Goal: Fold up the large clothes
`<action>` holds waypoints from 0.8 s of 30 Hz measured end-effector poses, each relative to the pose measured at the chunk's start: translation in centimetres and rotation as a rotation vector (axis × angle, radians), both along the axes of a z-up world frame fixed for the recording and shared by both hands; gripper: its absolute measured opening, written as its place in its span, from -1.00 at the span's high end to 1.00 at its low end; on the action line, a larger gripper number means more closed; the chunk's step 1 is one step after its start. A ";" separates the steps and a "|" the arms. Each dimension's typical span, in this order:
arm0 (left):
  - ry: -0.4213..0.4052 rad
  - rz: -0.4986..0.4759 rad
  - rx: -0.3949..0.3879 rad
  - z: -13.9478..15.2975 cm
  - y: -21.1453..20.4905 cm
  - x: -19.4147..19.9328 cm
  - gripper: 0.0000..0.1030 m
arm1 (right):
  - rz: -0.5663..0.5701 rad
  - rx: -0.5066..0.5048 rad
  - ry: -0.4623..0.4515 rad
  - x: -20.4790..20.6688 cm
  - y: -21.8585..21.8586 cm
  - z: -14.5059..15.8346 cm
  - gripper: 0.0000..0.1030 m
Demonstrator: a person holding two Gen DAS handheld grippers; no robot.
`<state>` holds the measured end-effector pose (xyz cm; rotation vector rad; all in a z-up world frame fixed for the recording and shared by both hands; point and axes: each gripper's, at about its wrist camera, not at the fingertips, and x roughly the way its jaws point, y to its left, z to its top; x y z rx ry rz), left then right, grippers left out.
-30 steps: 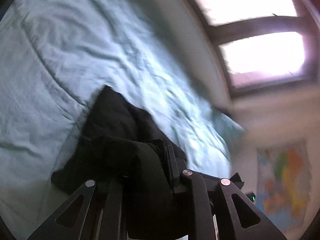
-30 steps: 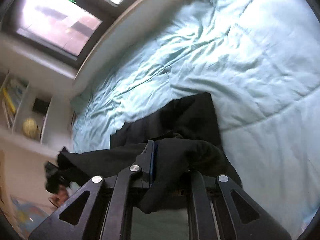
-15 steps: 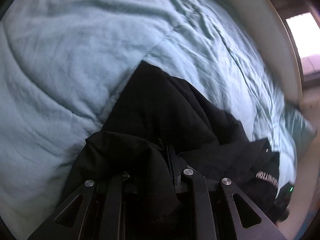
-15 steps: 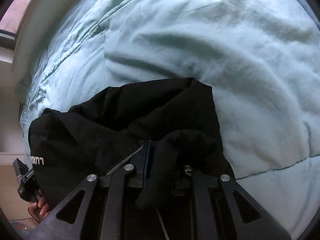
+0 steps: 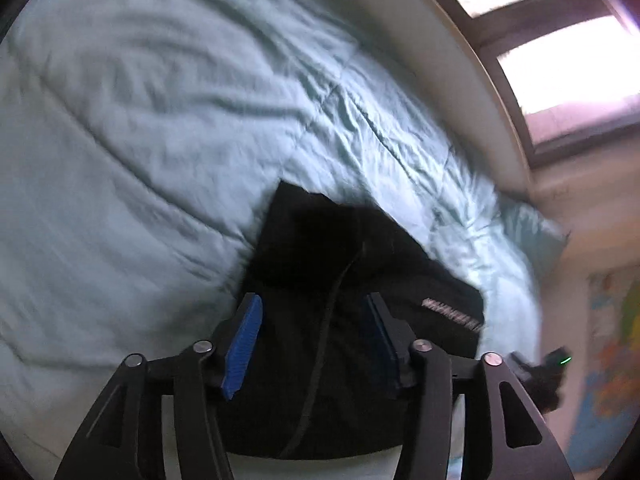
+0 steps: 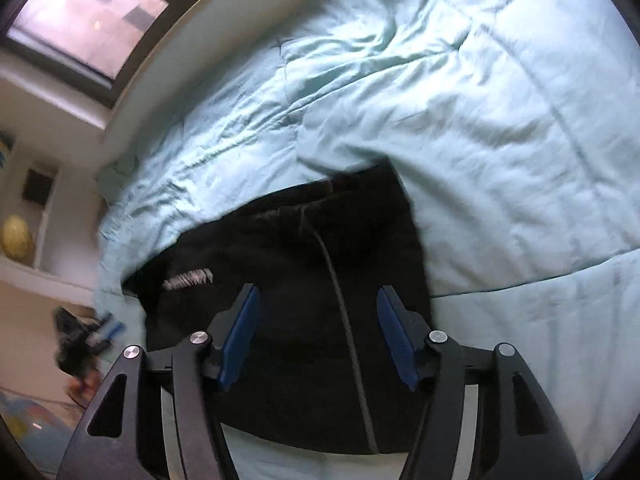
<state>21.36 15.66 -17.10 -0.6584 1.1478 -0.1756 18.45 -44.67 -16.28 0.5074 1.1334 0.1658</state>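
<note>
Both tongs have just been opening, and nothing is pinched in either. The left tongs (image 5: 312, 320) and the right tongs (image 6: 316, 316) stand wide apart above the black garment (image 6: 288, 280), which lies folded on the pale green bed cover (image 6: 500, 120), directly beneath and ahead of them.

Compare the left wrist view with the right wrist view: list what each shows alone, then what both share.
Left wrist only: the left gripper, jaws just opened, and a colourful map on the wall at right. Right wrist only: the right gripper, jaws also just opened, and a shelf with a yellow ball at left. Both: the black garment lying released on the pale blue comforter, its white lettering, and a window.
</note>
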 end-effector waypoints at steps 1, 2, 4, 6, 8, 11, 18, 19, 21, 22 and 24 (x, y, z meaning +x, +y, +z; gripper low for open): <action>-0.015 -0.046 0.063 -0.1 -0.8 0.7 -0.10 | 0.007 -0.037 0.008 0.1 0.2 -0.4 -0.25; -0.017 -0.075 0.117 -0.3 -1.4 1.7 -0.10 | 0.013 -0.066 0.014 0.3 0.4 -0.8 -0.25; -0.028 -0.115 0.219 -1.2 -2.7 3.6 -0.10 | 0.033 -0.130 0.006 1.3 0.5 -1.9 -0.25; -0.038 -0.164 0.240 -2.5 -3.7 5.8 -0.10 | 0.053 -0.202 0.003 2.9 0.4 -3.1 -0.25; -0.006 -0.194 0.220 -4.3 -4.0 8.3 -0.10 | 0.065 -0.202 -0.001 4.5 -0.2 -4.1 -0.25; 0.029 -0.193 0.193 -5.8 -3.7 10.5 -0.10 | 0.092 -0.192 -0.002 7.0 -0.9 -5.5 -0.25; 0.097 -0.194 0.035 -9.4 -3.3 13.5 -0.10 | 0.189 -0.168 0.060 12.1 -0.9 -10.0 -0.25; 0.093 -0.174 0.030 -9.7 -3.4 13.6 -0.05 | 0.195 -0.149 0.073 12.7 -0.8 -10.7 -0.12; 0.054 -0.153 0.072 -9.0 -3.7 13.2 0.35 | 0.208 -0.187 0.051 12.7 0.0 -10.7 0.37; 0.033 -0.144 0.088 -8.6 -3.9 12.9 0.69 | 0.209 -0.261 0.028 12.3 0.5 -10.2 0.47; -0.035 -0.119 0.147 -6.8 -4.5 11.6 0.77 | 0.195 -0.370 -0.040 10.8 1.5 -8.3 0.57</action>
